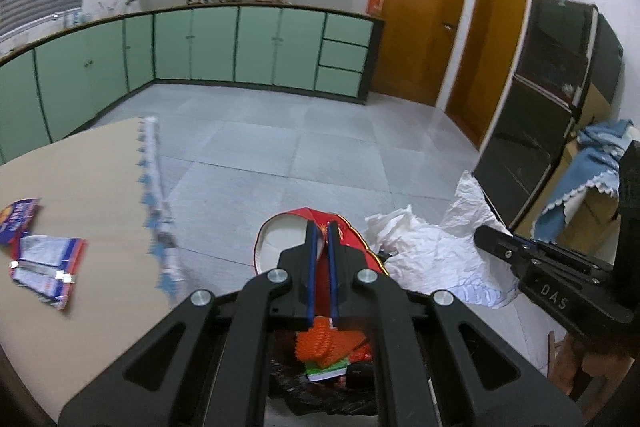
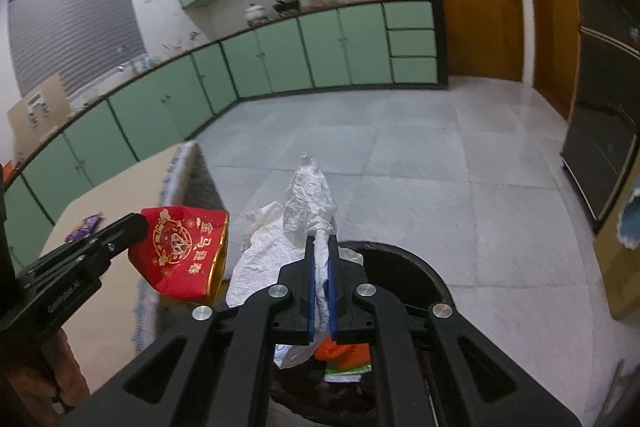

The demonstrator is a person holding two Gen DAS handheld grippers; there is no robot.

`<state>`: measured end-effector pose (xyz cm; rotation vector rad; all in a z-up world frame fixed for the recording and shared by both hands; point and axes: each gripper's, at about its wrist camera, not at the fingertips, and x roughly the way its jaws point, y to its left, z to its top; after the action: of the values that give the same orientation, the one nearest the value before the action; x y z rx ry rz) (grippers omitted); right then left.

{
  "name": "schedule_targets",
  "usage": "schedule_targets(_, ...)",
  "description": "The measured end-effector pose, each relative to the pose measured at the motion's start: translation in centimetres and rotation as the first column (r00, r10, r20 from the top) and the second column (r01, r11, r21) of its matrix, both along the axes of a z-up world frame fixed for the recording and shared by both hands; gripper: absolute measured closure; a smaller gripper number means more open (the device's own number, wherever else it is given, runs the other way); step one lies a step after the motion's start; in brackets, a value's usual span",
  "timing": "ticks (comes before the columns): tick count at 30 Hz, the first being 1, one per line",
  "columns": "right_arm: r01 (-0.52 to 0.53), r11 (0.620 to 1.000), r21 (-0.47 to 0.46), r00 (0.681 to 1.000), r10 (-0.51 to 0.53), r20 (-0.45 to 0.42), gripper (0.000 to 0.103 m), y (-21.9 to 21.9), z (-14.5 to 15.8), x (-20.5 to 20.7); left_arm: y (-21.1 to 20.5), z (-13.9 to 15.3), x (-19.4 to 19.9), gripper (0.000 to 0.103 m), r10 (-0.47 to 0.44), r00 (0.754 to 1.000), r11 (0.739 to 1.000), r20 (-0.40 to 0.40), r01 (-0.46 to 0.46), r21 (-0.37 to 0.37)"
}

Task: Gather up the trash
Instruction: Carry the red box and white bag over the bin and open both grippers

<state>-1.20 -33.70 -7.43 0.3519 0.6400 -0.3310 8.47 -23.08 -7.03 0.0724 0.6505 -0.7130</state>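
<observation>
My left gripper [image 1: 321, 225] is shut on a red paper container with gold print [image 1: 280, 239], also seen from its printed side as the red container [image 2: 184, 251] held by the left gripper [image 2: 138, 223]. My right gripper [image 2: 320, 239] is shut on a crumpled white plastic sheet [image 2: 308, 195], which hangs beside the left one as the white sheet [image 1: 432, 251] under the right gripper [image 1: 482, 237]. Both hang over a round bin with a black liner [image 2: 420, 267]. Inside the bin lie an orange mesh [image 1: 320, 343] and a green packet [image 1: 324, 373].
A beige table [image 1: 88, 163] with a lace-edged cloth stands to the left, carrying a red-and-white wrapper [image 1: 44, 267] and a purple wrapper [image 1: 16, 219]. A black cabinet [image 1: 536, 131] and a cardboard box under a blue cloth [image 1: 580, 179] stand right. Green cabinets [image 1: 256, 47] line the far wall.
</observation>
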Motion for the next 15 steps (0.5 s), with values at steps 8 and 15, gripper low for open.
schedule_targets(8, 0.079, 0.996, 0.041, 0.994, -0.076, -0.083, 0.098, -3.6, -3.0, 0.6, -4.7, -3.8, 1.1, 0.099, -0.080, 0.995, 0.996, -0.062, 0.082, 0.034)
schedule_targets(15, 0.115, 0.988, 0.100, 0.986, -0.101, -0.135, 0.079, -5.8, -5.0, 0.8, -6.5, -5.5, 2.3, 0.077, -0.127, 0.986, 0.990, -0.112, 0.133, 0.054)
